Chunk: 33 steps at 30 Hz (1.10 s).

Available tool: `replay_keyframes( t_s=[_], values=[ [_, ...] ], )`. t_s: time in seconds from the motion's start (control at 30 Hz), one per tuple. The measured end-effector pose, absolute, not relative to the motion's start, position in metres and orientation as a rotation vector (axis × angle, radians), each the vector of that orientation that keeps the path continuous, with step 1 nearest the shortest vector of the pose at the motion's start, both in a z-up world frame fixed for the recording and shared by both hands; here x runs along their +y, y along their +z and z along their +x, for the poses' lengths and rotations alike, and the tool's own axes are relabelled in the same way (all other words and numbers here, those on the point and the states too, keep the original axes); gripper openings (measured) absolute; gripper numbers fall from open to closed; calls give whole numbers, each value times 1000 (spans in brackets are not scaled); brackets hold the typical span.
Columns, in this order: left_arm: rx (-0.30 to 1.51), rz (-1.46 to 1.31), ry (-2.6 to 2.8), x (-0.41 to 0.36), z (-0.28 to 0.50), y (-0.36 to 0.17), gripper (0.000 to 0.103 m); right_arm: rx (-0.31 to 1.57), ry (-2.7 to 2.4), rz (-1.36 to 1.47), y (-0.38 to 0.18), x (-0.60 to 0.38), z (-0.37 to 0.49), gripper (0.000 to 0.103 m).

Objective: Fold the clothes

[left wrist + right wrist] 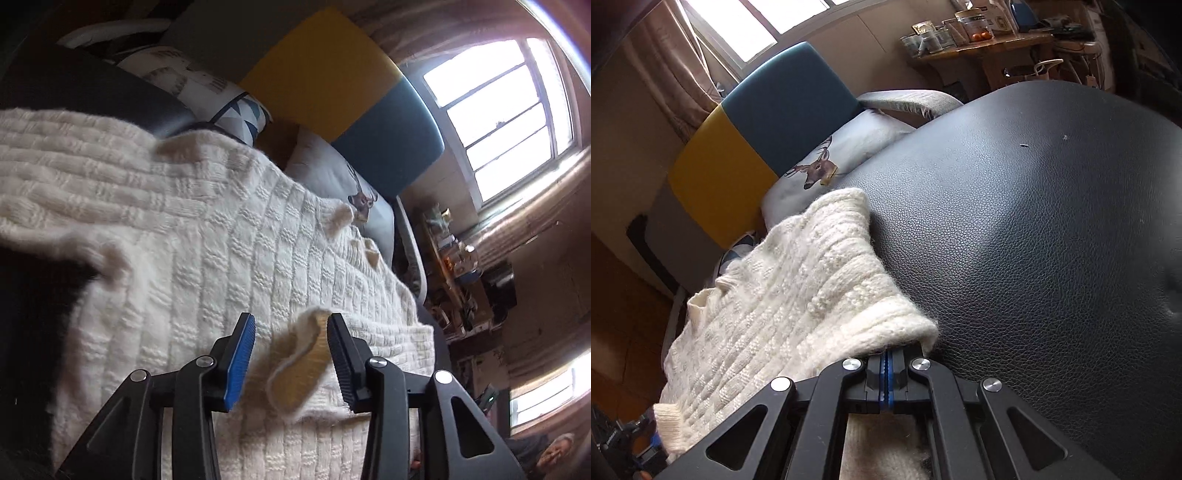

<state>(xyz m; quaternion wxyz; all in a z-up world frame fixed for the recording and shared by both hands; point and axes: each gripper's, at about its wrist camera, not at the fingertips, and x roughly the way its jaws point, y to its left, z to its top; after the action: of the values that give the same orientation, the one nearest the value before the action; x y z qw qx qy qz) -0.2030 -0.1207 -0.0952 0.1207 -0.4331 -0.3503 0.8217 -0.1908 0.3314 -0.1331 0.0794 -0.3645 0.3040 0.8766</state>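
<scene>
A cream knitted sweater lies spread over a black leather surface. In the left wrist view my left gripper stands open just above the knit, and a folded ribbed edge of the sweater sits between its fingers, close to the right finger. In the right wrist view the same sweater drapes off to the left, and my right gripper is shut on its ribbed hem, which curls over the fingertips and hides them.
A chair with a yellow and teal back stands behind, with a deer-print cushion on it. A triangle-pattern pillow lies nearby. A cluttered wooden shelf and bright windows are beyond. A person is at the lower right.
</scene>
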Motion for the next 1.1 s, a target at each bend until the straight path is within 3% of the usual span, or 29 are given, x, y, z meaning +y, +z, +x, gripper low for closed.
replay_keyframes(
  t_s=[0.43,0.63,0.73,0.8,1.03,1.1],
  values=[
    [-1104,-1240,2304,-122,-206,-104,47,949,2630,-1080,-134,335,-187,0],
    [-967,-1319,2270,-105,-213,-112,48,970,2631,-1076,-134,337,-186,0],
    [-849,-1353,2316,-94,-214,-111,41,970,2631,-1076,-135,337,-186,0],
    [-739,-1405,2378,-87,-216,-106,6,957,2630,-1078,-134,336,-187,0],
    [-344,-1210,2685,-64,-225,-45,5,951,2633,-1080,-134,336,-187,0],
    [-269,-1251,2724,-62,-236,-53,5,946,2634,-1084,-134,335,-188,0]
  ],
)
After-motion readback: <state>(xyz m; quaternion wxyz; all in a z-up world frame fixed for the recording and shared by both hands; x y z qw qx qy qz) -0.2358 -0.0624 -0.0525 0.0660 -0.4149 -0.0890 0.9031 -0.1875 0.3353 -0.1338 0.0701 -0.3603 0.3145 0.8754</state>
